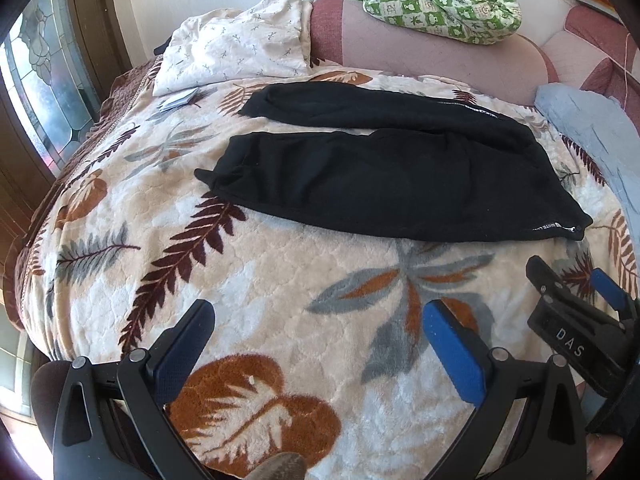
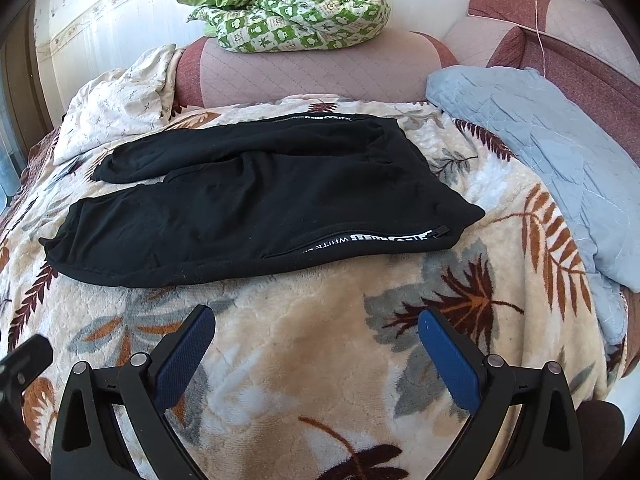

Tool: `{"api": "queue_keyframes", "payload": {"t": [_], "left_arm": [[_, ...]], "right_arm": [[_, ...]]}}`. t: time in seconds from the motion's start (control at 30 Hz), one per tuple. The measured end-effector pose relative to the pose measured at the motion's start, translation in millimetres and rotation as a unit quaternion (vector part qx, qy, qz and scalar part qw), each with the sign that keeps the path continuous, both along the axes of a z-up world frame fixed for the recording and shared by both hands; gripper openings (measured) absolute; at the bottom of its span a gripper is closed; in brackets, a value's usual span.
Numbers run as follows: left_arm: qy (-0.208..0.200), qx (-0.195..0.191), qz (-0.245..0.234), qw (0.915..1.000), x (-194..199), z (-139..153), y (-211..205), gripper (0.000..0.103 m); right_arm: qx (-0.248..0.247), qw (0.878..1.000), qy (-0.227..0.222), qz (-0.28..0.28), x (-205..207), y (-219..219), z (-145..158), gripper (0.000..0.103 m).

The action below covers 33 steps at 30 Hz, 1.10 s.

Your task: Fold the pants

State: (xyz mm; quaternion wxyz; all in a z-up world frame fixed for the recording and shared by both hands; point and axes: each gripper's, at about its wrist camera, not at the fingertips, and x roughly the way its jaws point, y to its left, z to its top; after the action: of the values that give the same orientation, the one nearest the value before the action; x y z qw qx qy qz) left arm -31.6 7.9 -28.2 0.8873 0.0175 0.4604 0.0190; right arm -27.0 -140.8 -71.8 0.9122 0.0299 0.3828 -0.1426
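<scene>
foreground: left gripper (image 1: 320,344) and right gripper (image 2: 316,340), jaws spread wide and holding nothing, both above the leaf-patterned blanket (image 2: 304,344) on the bed. middle ground: black pants (image 2: 256,204) lying flat on the blanket, apart from both grippers, legs toward the left, waistband toward the right. beyond: white pillow (image 1: 236,48), blue quilt (image 2: 540,152), green checked bedding (image 2: 296,4) on the pink headboard (image 2: 312,72).
</scene>
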Motion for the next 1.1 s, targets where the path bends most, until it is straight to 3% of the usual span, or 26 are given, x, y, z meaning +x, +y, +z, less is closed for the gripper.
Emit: {"api": "queue_keyframes", "payload": {"t": [0.27, 0.57, 0.93, 1.1], "left_arm": [[-0.011, -0.059, 0.006, 0.9982, -22, 14, 15, 0.103], [-0.029, -0.085, -0.014, 0.9959, -35, 28, 11, 0.103], [-0.022, -0.043, -0.068, 0.9965, -45, 32, -14, 0.103], [-0.046, -0.002, -0.078, 0.9959, -53, 38, -24, 0.103]], "right_arm": [[-0.015, 1.000, -0.008, 0.009, -2, 11, 12, 0.103], [-0.020, 0.999, -0.022, 0.016, -9, 21, 22, 0.103], [0.009, 0.999, -0.030, 0.012, -21, 11, 18, 0.103], [0.019, 0.999, -0.029, 0.006, -31, -1, 9, 0.103]]}}
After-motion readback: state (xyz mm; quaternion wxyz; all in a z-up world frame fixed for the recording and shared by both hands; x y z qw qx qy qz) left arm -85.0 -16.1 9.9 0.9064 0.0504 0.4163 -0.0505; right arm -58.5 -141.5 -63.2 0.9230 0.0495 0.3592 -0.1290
